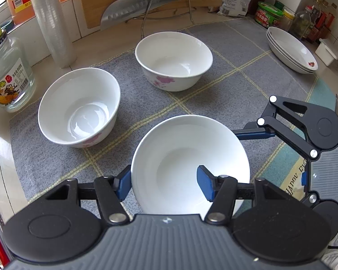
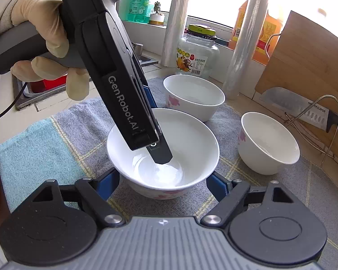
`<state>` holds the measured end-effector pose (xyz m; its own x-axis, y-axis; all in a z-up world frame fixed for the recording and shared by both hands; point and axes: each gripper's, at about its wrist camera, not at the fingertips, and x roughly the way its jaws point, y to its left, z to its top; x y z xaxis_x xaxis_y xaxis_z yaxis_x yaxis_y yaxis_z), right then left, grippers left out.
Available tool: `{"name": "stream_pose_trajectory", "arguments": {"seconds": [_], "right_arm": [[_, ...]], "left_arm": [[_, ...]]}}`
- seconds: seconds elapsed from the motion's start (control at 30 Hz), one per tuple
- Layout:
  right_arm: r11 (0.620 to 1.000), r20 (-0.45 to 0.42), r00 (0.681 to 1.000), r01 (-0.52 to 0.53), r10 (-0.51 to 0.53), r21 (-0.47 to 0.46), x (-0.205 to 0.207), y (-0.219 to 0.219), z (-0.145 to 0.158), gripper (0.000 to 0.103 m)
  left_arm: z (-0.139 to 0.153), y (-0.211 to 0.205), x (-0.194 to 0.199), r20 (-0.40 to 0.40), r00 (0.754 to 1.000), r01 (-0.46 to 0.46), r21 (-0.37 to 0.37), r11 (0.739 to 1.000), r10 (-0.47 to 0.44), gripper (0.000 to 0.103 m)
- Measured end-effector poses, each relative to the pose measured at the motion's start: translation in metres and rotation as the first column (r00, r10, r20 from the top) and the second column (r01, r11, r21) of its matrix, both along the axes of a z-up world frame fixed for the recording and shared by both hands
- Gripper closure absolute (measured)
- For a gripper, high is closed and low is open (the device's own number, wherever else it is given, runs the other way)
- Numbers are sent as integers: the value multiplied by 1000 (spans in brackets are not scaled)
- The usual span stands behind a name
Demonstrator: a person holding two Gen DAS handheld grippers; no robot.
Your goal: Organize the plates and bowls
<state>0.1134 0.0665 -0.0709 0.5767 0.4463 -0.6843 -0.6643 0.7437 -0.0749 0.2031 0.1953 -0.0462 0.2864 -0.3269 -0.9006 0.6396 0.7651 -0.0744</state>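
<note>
Three white bowls with pink flowers stand on a grey checked mat (image 1: 236,51). My left gripper (image 1: 164,185) is shut on the wall of the nearest bowl (image 1: 180,157), one blue pad outside the rim and one inside. In the right wrist view that inner finger (image 2: 161,154) reaches down into the same bowl (image 2: 191,139). My right gripper (image 2: 164,184) is shut on this bowl low down, a pad on each side of its base. The two other bowls (image 1: 78,108) (image 1: 173,60) sit empty farther back. A stack of white plates (image 1: 290,49) rests at the mat's far right corner.
A glass jar (image 1: 9,78) and a roll of plastic wrap (image 1: 51,22) stand left of the mat. A cutting board with a knife (image 1: 146,0) leans on a wire rack at the back. Condiment jars (image 1: 270,14) crowd the far right. A sink (image 2: 33,94) lies beyond the mat's left end.
</note>
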Motion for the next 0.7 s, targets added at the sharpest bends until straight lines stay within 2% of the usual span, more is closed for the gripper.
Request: {"name": "stream_pose_trajectory", "arguments": {"seconds": [0.3,0.7], "right_arm": [[1000,-8,1000,26,-26,13,-6,-18,12,16],[994,-10,994,108,-108,6,-14,-66,15,16]], "left_arm": [[6,-17,-5,13,999,32,8,999,-33,44],[9,-72,-9,20,992,121,6,993,-121,44]]}}
